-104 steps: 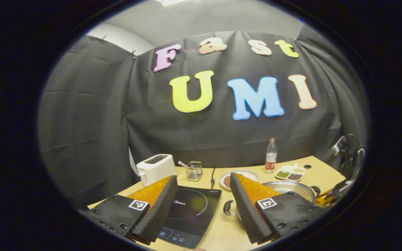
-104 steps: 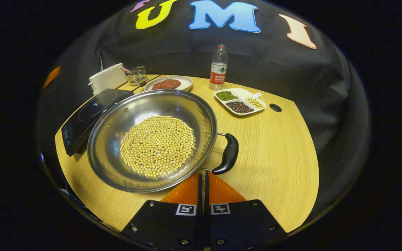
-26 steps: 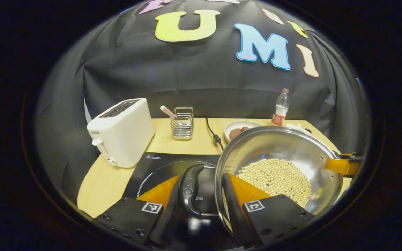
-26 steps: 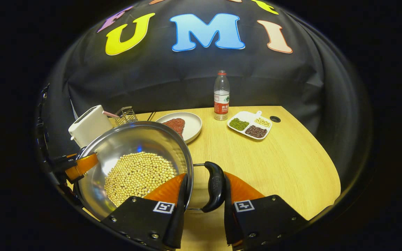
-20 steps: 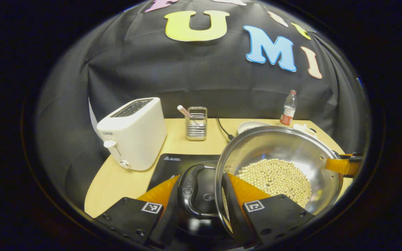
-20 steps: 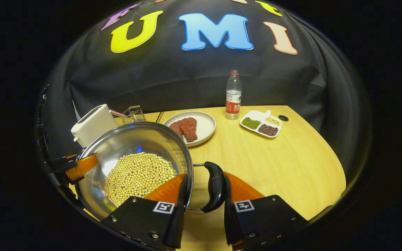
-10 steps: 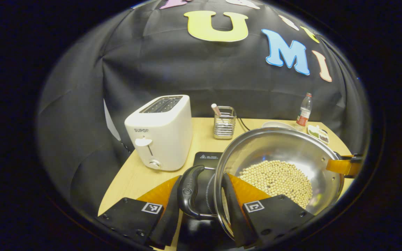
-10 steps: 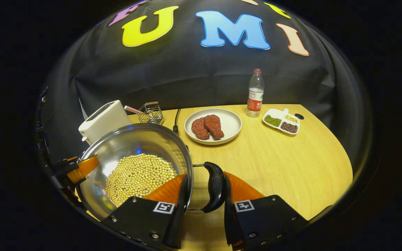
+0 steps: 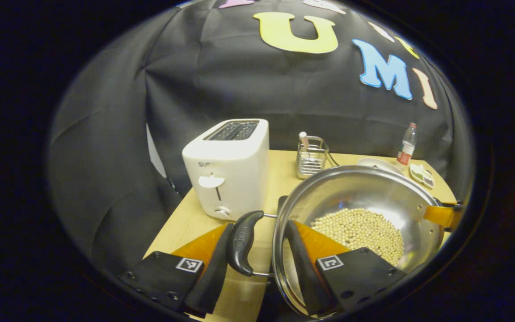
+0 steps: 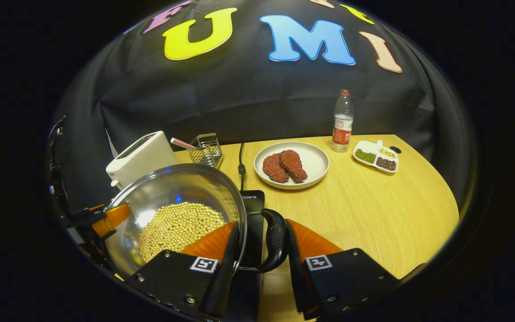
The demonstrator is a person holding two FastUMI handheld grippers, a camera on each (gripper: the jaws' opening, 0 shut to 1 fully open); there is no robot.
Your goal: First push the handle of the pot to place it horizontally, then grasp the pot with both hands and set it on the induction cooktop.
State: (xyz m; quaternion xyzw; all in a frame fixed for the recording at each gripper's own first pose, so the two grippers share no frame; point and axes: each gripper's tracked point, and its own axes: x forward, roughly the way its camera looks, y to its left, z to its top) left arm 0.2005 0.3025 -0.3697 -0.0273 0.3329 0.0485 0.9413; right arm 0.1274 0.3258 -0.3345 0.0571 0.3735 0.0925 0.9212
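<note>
A steel pot with soybeans in it hangs between both grippers. My left gripper is shut across the pot's black left handle, one finger outside the handle and one inside the rim. My right gripper clamps the black right handle the same way. Each view shows the other gripper at the far rim: the right gripper and the left gripper. The black induction cooktop lies under the pot, mostly hidden.
A white toaster stands close to the pot's left handle, with a wire utensil holder behind. A plate of meat, a water bottle and a divided dish of beans sit to the right. A power cord runs back.
Both grippers have carried the pot to the left, from the bare table to over the cooktop. The toaster is now much nearer and the meat plate is uncovered.
</note>
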